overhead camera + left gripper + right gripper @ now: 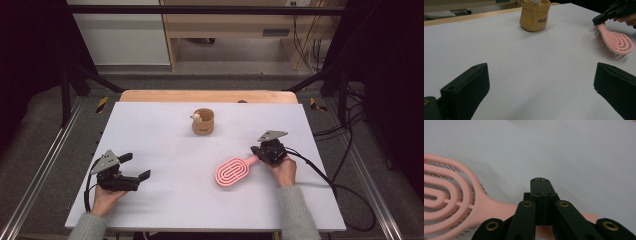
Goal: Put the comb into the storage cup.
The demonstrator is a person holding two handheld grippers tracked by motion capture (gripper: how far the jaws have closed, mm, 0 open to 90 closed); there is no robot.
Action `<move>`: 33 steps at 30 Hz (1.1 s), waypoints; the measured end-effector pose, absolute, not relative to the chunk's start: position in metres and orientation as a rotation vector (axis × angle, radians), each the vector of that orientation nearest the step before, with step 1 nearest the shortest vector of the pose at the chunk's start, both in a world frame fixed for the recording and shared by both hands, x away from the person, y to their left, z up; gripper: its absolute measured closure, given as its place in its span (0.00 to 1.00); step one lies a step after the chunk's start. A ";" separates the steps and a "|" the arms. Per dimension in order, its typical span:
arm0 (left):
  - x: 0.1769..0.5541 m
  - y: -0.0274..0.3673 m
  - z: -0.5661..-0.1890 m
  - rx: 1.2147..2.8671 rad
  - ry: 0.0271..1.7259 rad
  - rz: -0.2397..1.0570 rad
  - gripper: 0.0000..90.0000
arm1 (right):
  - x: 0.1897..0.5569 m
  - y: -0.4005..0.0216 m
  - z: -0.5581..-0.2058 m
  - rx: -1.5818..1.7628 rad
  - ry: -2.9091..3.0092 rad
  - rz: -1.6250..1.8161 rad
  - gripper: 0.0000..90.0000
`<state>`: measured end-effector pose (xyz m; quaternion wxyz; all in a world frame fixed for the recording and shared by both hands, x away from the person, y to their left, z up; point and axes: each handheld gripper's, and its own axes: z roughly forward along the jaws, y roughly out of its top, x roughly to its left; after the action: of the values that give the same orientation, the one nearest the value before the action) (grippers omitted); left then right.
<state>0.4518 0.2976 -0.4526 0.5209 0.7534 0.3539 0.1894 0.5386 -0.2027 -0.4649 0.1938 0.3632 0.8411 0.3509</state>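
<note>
Right gripper (261, 150) has its jaws clamped tight on the handle of the pink plastic vented hairbrush (233, 171), which sits on the white table (165, 200) in front of it, bristles down. Left gripper (136, 166) just hangs wide open with nothing in it, well apart. Small tan fabric pouch (203, 122) stands further back.
</note>
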 end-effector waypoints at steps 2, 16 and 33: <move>0.452 0.298 -0.452 1.803 0.848 0.454 0.00 | 0.538 -0.203 -0.465 1.024 2.363 0.978 1.00; 0.451 0.299 -0.452 1.796 0.851 0.457 0.00 | 0.523 -0.213 -0.465 1.026 2.378 0.922 1.00; 0.451 0.299 -0.451 1.794 0.855 0.459 0.00 | 0.501 -0.220 -0.463 1.006 2.408 0.906 1.00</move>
<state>0.4510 0.2994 -0.4514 0.5236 0.7494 0.3571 0.1917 0.5008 -0.2197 -0.4631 0.1885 0.3577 0.8560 0.3221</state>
